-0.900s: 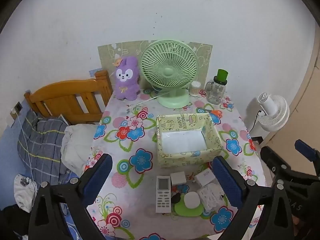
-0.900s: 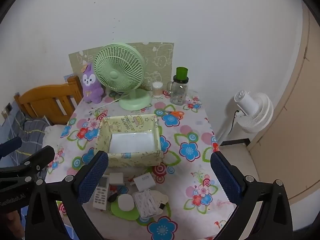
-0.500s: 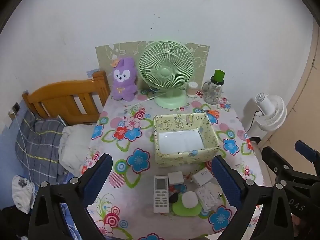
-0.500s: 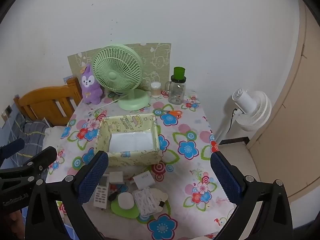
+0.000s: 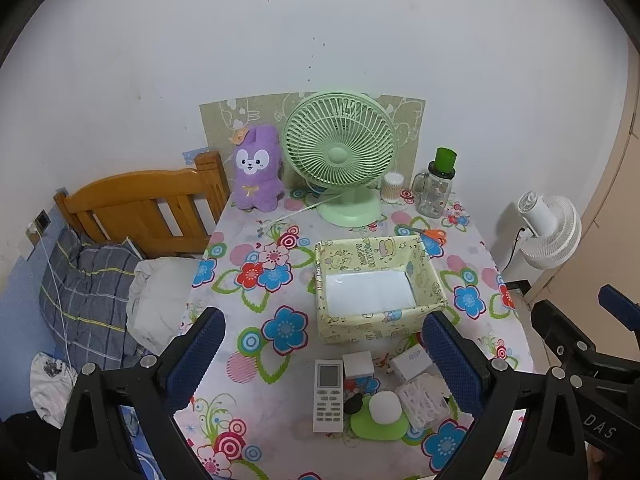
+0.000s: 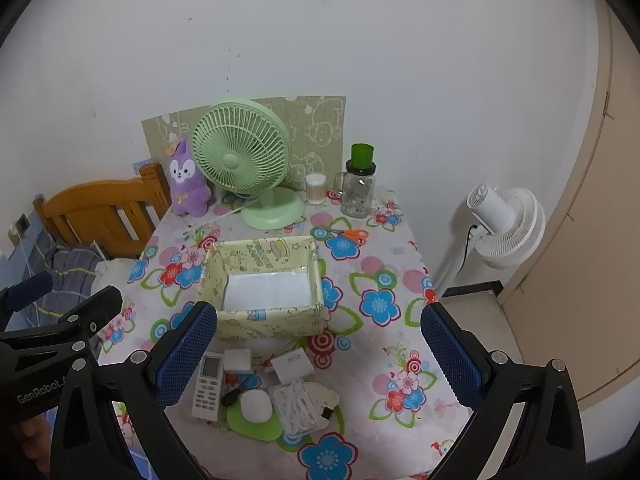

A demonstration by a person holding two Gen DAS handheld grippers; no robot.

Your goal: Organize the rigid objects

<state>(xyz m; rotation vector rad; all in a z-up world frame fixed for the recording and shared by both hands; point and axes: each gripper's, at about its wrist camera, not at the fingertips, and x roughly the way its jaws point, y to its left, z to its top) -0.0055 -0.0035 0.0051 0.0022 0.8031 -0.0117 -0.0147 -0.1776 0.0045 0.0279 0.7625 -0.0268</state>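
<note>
An empty yellow patterned box (image 5: 376, 284) (image 6: 266, 284) sits mid-table. In front of it lie a white remote (image 5: 328, 394) (image 6: 208, 384), a small white cube (image 5: 358, 365) (image 6: 237, 360), a white adapter box (image 5: 412, 362) (image 6: 291, 366), a white round object on a green pad (image 5: 385, 408) (image 6: 256, 406) and a clear white packet (image 5: 420, 402) (image 6: 295, 406). My left gripper (image 5: 324, 364) and right gripper (image 6: 320, 356) hover open and empty above the table's near edge.
At the back stand a green fan (image 5: 340, 152), a purple plush (image 5: 256, 172), a jar with a green lid (image 5: 438, 188) and a cotton-swab cup (image 5: 391, 187). Orange scissors (image 5: 432, 234) lie behind the box. A wooden bed (image 5: 140, 204) is left, a white fan (image 5: 548, 232) right.
Both grippers have drawn back and up from the table; the objects look smaller. Nothing on the table has moved.
</note>
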